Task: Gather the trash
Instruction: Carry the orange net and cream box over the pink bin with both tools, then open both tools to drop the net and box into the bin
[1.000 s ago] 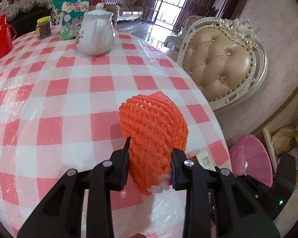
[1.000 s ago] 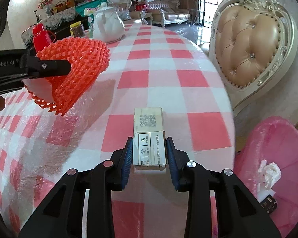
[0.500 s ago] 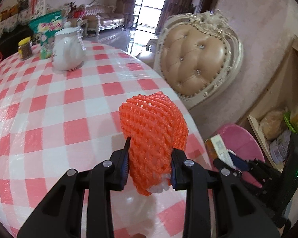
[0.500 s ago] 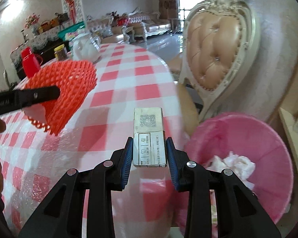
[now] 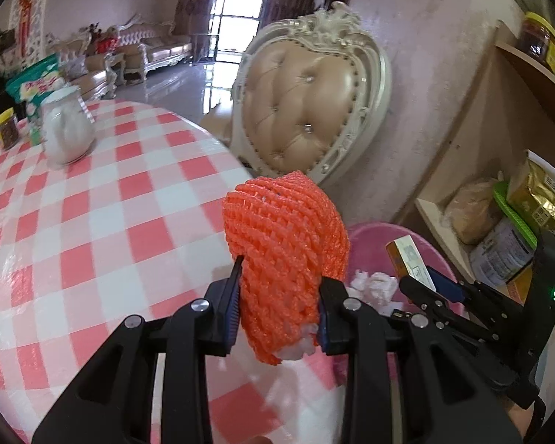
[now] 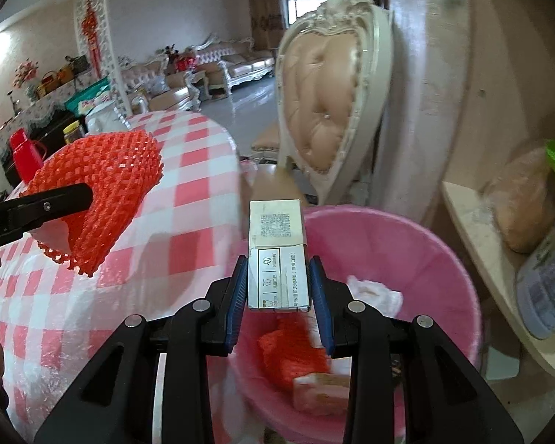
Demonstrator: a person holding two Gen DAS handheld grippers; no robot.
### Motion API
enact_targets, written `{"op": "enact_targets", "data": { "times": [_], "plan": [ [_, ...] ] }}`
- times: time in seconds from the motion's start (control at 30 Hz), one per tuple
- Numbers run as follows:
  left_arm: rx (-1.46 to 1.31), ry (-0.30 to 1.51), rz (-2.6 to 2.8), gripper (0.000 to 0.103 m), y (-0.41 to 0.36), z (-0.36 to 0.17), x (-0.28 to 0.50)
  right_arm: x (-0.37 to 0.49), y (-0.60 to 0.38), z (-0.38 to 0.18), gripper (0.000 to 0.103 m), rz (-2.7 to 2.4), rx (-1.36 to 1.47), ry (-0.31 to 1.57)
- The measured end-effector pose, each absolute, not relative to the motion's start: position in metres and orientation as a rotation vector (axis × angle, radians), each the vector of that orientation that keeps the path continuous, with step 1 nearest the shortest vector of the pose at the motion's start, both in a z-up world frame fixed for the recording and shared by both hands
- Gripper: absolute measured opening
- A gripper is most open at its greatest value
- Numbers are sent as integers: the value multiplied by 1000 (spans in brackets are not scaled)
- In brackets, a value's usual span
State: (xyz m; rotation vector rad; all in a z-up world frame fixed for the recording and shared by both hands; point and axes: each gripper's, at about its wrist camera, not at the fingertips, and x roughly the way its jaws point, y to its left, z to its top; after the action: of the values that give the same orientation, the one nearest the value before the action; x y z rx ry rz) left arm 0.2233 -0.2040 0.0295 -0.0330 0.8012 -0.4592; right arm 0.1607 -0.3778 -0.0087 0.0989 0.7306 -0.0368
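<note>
The left gripper (image 5: pixel 279 296) is closed on an orange foam net (image 5: pixel 285 244), which has something white inside its lower end. The net is held in the air over the edge of the checked table (image 5: pixel 92 222), just beside the pink bin (image 6: pixel 407 259). The right gripper (image 6: pixel 278 288) is closed on a small cardboard box (image 6: pixel 277 255) with a printed code on it, held above the pink bin's opening. Inside the bin lie white crumpled paper (image 6: pixel 377 290), another orange net piece (image 6: pixel 292 355) and a pale box (image 6: pixel 322 388). A cream padded chair (image 6: pixel 329 111) stands behind the bin
</note>
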Motion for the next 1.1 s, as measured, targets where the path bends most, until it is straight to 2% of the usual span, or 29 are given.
{"op": "enact_targets", "data": {
  "times": [0.7,0.77,0.8,0.83,0.87,0.93,1.0,1.1],
  "plan": [
    [80,810,-596,34,-309,20,212,140,-457,-7,33,-192,173,691],
    [79,813,-612,38,-314,19,211,139,-460,-7,33,-202,172,688],
    [81,819,-622,52,-317,17,211,139,-461,-6,34,-203,174,687],
    [84,822,-629,61,-319,17,211,138,-463,-6,34,-209,176,687],
    [87,825,-633,62,-321,16,211,137,-463,-7,36,-213,178,688],
    [93,831,-637,63,-323,14,210,133,-466,-7,46,-226,181,685],
    [97,835,-635,66,-321,12,209,128,-467,-7,63,-237,176,680],
    [97,843,-628,70,-315,10,208,123,-466,-6,64,-240,178,679]
  ]
}}
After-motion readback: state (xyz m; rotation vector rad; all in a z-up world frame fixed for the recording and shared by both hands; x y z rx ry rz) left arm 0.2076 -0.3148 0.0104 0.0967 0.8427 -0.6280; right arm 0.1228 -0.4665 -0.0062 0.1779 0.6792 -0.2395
